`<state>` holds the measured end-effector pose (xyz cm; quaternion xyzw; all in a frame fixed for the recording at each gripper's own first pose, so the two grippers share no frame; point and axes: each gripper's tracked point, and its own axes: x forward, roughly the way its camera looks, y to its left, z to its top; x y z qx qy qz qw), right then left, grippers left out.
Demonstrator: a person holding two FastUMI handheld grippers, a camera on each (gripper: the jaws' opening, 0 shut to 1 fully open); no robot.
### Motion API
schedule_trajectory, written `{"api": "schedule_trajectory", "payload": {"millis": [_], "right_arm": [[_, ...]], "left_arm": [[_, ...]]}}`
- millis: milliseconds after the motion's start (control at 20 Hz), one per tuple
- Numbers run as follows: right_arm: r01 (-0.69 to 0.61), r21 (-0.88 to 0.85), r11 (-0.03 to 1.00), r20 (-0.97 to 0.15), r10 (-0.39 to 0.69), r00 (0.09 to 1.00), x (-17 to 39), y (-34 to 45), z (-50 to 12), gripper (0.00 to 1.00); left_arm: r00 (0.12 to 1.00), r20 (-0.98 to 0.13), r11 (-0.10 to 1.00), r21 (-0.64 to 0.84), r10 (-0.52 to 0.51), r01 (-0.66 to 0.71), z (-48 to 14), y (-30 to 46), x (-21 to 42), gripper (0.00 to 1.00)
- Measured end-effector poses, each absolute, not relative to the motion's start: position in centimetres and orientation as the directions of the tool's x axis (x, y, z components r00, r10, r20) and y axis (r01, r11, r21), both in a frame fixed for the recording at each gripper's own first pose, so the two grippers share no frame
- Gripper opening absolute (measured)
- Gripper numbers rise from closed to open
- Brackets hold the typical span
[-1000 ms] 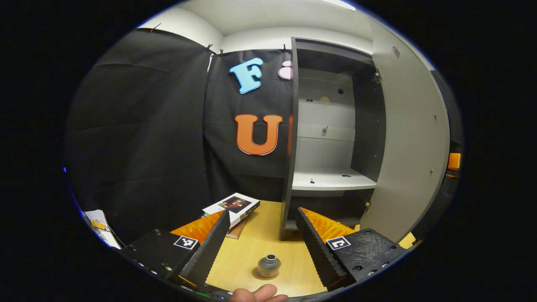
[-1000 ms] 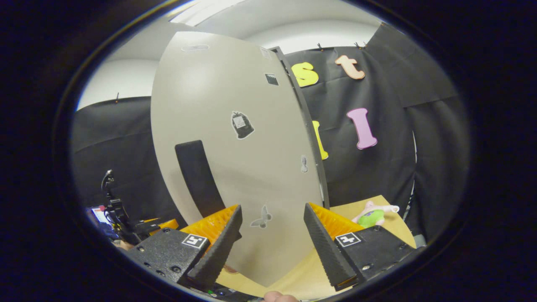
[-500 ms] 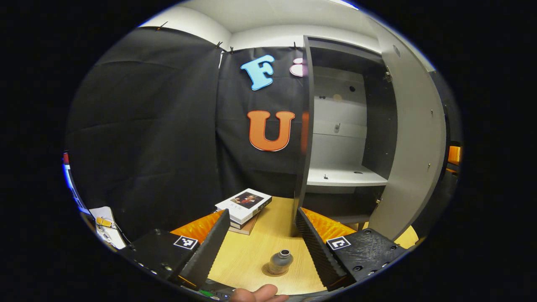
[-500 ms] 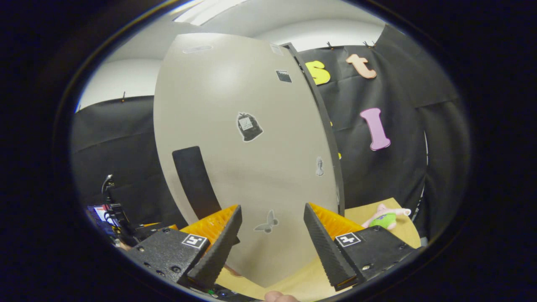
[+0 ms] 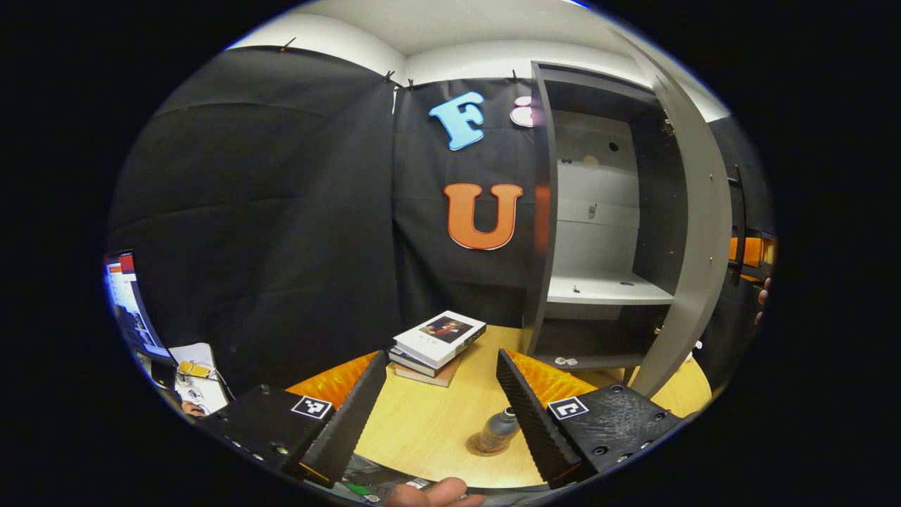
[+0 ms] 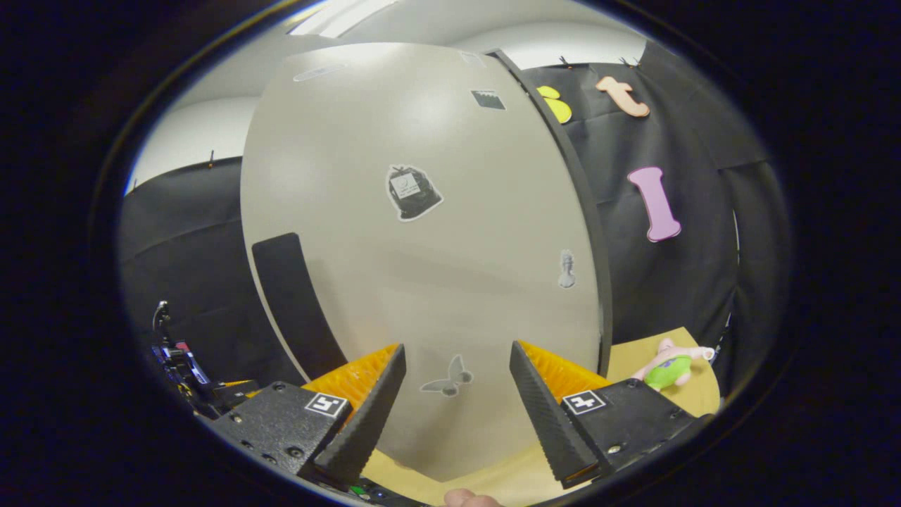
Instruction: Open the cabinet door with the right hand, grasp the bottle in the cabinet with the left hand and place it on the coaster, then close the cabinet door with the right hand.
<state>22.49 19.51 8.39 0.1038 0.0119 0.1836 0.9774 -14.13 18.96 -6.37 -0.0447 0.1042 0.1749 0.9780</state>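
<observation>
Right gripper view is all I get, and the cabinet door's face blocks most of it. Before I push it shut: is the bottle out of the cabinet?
Observer: Yes. In the left gripper view the bottle stands on the coaster on the table.
Operator: Is the left gripper holding it?
Observer: No. The left gripper is open; one finger partly hides the bottle.
Operator: Anything beside the cabinet?
Observer: A stack of books lies on the table, left of the cabinet.

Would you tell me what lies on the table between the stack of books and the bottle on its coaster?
Only bare tabletop lies between the books and the bottle, in the left gripper view.
</observation>
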Motion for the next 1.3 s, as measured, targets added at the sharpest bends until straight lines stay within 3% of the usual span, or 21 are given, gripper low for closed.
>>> {"api": "schedule_trajectory", "payload": {"millis": [50, 150, 200, 250, 300, 450, 500, 750, 950, 1000, 1050, 1200, 1300], "right_arm": [[-0.368, 0.205, 0.907, 0.012, 0.374, 0.927, 23.0, 20.1, 8.4, 0.96], [-0.396, 0.204, 0.895, 0.003, 0.404, 0.915, 24.2, 21.7, 8.1, 0.96], [-0.412, 0.210, 0.887, -0.004, 0.422, 0.907, 24.8, 22.3, 7.8, 0.96], [-0.427, 0.218, 0.877, -0.014, 0.441, 0.898, 25.4, 23.2, 7.6, 0.96], [-0.440, 0.224, 0.870, -0.020, 0.456, 0.890, 26.0, 23.8, 7.3, 0.96], [-0.472, 0.215, 0.855, -0.024, 0.487, 0.873, 26.8, 25.5, 7.2, 0.93], [-0.477, 0.208, 0.854, -0.025, 0.492, 0.870, 26.9, 25.9, 7.1, 0.92], [-0.459, 0.179, 0.870, -0.023, 0.470, 0.882, 26.5, 24.7, 7.4, 0.92], [-0.367, 0.139, 0.920, -0.003, 0.371, 0.929, 24.9, 19.9, 7.5, 0.92], [-0.334, 0.138, 0.933, -0.001, 0.337, 0.942, 24.4, 18.6, 7.3, 0.97], [-0.298, 0.146, 0.943, 0.002, 0.301, 0.954, 23.8, 17.2, 7.1, 0.92], [-0.080, 0.137, 0.987, 0.015, 0.079, 0.997, 21.5, 11.3, 6.4, 0.98], [0.050, 0.118, 0.992, 0.034, -0.055, 0.998, 19.3, 8.3, 6.1, 0.94]], "left_arm": [[0.911, -0.225, 0.930, -0.050, 0.346, -0.365, -6.5, 19.3, -14.6, 1.00], [0.897, -0.234, 0.918, -0.047, 0.374, -0.395, -6.8, 20.2, -15.4, 1.00], [0.889, -0.237, 0.910, -0.046, 0.391, -0.412, -7.0, 20.7, -16.1, 0.95], [0.880, -0.239, 0.901, -0.043, 0.409, -0.431, -7.0, 21.3, -16.7, 1.00], [0.871, -0.242, 0.893, -0.040, 0.426, -0.448, -7.2, 21.8, -17.1, 0.95], [0.847, -0.249, 0.867, -0.047, 0.471, -0.496, -7.6, 23.1, -18.1, 0.95], [0.840, -0.252, 0.860, -0.051, 0.481, -0.507, -7.7, 23.4, -18.3, 1.00], [0.851, -0.241, 0.866, -0.072, 0.466, -0.495, -7.4, 22.8, -17.1, 0.96], [0.912, -0.187, 0.921, -0.070, 0.364, -0.382, -5.6, 18.8, -14.1, 0.96], [0.928, -0.163, 0.936, -0.051, 0.336, -0.348, -5.0, 17.7, -13.2, 0.96], [0.945, -0.139, 0.953, -0.030, 0.295, -0.302, -4.4, 16.3, -12.1, 0.96], [0.985, -0.079, 0.988, 0.037, 0.154, -0.151, -3.3, 11.2, -8.3, 0.95], [0.997, -0.050, 0.998, 0.044, 0.055, -0.052, -2.5, 7.6, -6.2, 0.95]]}}
